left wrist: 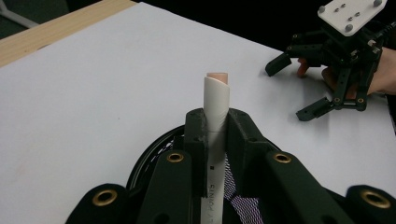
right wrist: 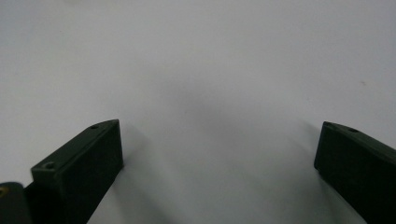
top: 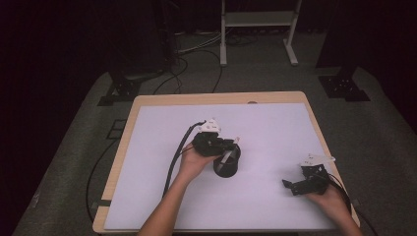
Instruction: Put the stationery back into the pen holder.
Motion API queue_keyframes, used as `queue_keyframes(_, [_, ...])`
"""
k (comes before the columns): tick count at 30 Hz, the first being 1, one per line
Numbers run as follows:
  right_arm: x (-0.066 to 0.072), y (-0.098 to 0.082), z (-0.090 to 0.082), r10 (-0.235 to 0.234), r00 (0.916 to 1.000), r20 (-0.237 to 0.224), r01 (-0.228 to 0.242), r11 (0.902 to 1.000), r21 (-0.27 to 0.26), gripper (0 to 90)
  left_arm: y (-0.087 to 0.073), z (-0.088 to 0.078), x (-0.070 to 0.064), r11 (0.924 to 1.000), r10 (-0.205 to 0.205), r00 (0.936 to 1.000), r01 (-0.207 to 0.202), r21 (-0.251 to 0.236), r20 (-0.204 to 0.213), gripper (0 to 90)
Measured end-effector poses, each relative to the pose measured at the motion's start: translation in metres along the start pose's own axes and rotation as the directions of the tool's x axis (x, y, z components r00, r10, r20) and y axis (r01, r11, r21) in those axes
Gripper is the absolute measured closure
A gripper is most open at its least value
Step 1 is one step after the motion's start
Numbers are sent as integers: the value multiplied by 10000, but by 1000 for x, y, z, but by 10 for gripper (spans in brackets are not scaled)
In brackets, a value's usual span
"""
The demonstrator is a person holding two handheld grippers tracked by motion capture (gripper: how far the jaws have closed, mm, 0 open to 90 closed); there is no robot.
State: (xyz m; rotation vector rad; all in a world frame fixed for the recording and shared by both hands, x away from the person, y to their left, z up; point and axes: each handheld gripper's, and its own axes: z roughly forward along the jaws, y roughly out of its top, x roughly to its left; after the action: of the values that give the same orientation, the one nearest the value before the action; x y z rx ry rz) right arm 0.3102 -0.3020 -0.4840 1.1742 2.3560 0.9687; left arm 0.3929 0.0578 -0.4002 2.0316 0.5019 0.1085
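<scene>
My left gripper (top: 230, 145) hangs over a black mesh cup (top: 226, 166) standing near the middle of the white sheet (top: 275, 128). In the left gripper view its jaws (left wrist: 217, 133) are shut on a white pen (left wrist: 217, 102) with a pinkish end, which sticks out past the fingertips while its lower part runs down toward the cup's rim (left wrist: 148, 151). My right gripper (top: 291, 188) rests low at the right front of the sheet, open with nothing between its jaws; it also appears as the right gripper (left wrist: 288, 89) and right gripper (right wrist: 219, 149) over bare white sheet.
The sheet covers a wooden table (top: 216, 98). A black cable (top: 173, 157) trails from the left gripper off the table's left front. Beyond the table on the dark floor stand a white frame (top: 258, 29) and black stand feet (top: 123, 88).
</scene>
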Motion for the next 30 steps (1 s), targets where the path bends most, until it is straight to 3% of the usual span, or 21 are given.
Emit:
queue_keyframes(7, [0,0,0,1,10000,-1,-1,10000,0,2,0,0,0,10000,29,10000,-29,18,20,777])
queue_keyframes(16, [0,0,0,-15,10000,4,15,10000,-8,2,1,-1,0,10000,83,10000,-83,-49,-47,642])
queue_keyframes(19, [0,0,0,-33,10000,10,33,10000,-20,2,3,-2,0,9999,129,9997,-130,-28,-200,498])
queue_keyframes(27, [0,0,0,15,10000,-2,-15,10000,3,2,6,-10,0,9997,9,9997,-3,249,-260,268])
queue_keyframes(30, [0,0,0,16,10000,0,-16,10000,4,2,6,-14,-1,9974,81,9992,-52,715,-402,183])
